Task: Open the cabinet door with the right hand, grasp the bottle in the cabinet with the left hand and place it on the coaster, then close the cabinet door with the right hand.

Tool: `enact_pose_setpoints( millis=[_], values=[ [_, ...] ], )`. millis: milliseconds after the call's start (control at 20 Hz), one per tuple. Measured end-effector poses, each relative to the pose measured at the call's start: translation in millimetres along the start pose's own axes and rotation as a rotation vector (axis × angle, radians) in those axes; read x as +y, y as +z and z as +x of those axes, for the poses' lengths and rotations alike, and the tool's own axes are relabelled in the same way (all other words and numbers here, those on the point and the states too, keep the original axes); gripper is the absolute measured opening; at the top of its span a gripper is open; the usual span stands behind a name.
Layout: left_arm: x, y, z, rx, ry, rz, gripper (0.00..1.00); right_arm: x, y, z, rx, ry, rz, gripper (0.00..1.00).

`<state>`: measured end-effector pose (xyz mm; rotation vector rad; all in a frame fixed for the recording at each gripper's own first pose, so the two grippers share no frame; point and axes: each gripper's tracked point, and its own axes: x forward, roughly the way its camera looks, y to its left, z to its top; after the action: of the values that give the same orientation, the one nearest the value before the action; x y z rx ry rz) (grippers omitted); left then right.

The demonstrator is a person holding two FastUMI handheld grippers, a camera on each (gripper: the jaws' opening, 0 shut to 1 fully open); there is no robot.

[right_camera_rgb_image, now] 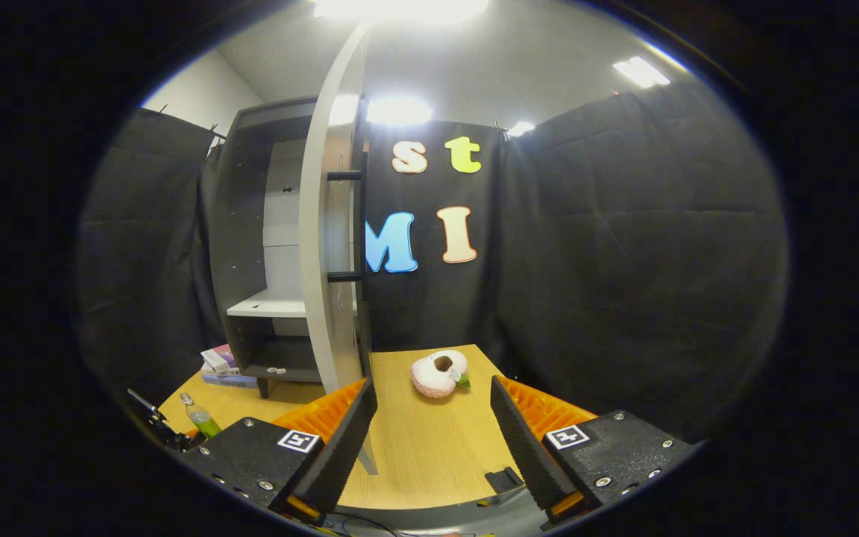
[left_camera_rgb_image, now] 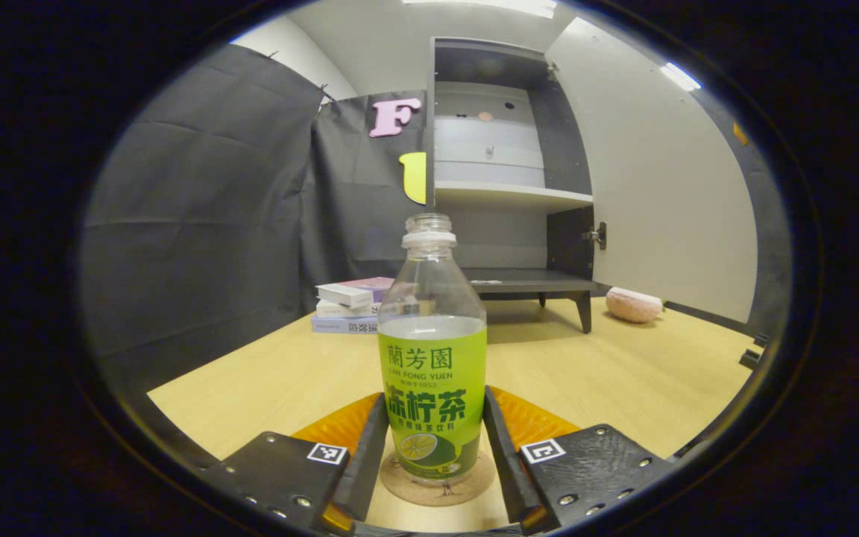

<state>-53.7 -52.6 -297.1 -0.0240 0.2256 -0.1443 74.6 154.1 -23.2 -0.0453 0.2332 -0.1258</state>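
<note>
A clear bottle (left_camera_rgb_image: 433, 358) with a green label and no cap stands upright on a round cork coaster (left_camera_rgb_image: 400, 488) on the wooden table. My left gripper (left_camera_rgb_image: 433, 403) is shut on it, a finger pressing each side of the label. The dark cabinet (left_camera_rgb_image: 504, 194) stands behind with its white door (left_camera_rgb_image: 661, 186) swung wide open to the right. In the right gripper view, my right gripper (right_camera_rgb_image: 433, 403) is open and holds nothing, close to the door's edge (right_camera_rgb_image: 329, 261) and its black bar handle (right_camera_rgb_image: 361, 224). The bottle (right_camera_rgb_image: 202, 419) appears small at the lower left there.
A pink plush ring (left_camera_rgb_image: 633, 304) lies on the table (left_camera_rgb_image: 608, 380) by the door, also ahead of the right gripper as the plush ring (right_camera_rgb_image: 438, 373). A stack of books (left_camera_rgb_image: 347, 302) sits left of the cabinet. The cabinet's white shelf (left_camera_rgb_image: 511, 195) is bare.
</note>
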Motion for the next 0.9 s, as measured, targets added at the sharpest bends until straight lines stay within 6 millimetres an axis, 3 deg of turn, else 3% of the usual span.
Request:
enact_pose_setpoints(
  millis=[100,150,200,300,350,550,600,750,850,900],
  values=[
    [4,-5,-7,0.042,0.01,0.008,0.72,3,6,0,-0.011,0.008,-0.002,0.94],
    [3,-5,-5,0.052,0.012,0.006,0.85,3,9,1,-0.018,0.011,0.001,0.94],
    [4,0,-7,0.058,0.012,0.004,0.91,3,12,2,-0.024,0.01,0.007,0.95],
    [5,14,-12,0.057,0.013,0.013,0.92,0,19,5,-0.04,0.009,0.021,0.95],
    [4,22,-14,0.048,0.009,0.023,0.88,-2,24,6,-0.05,0.005,0.026,0.92],
    [3,64,-28,-0.003,0.005,0.015,0.87,-16,56,14,-0.116,-0.027,0.041,0.92],
    [5,76,-33,-0.016,0.01,0.017,0.92,-15,71,30,-0.136,-0.038,0.046,0.94],
    [13,113,-53,-0.059,0.023,0.014,0.87,-21,101,41,-0.201,-0.057,0.073,0.94],
    [19,138,-69,-0.098,0.028,0.008,0.92,-18,115,50,-0.223,-0.06,0.077,0.94],
    [24,150,-76,-0.113,0.031,0.0,0.87,-21,115,39,-0.23,-0.063,0.074,0.94]
  ],
)
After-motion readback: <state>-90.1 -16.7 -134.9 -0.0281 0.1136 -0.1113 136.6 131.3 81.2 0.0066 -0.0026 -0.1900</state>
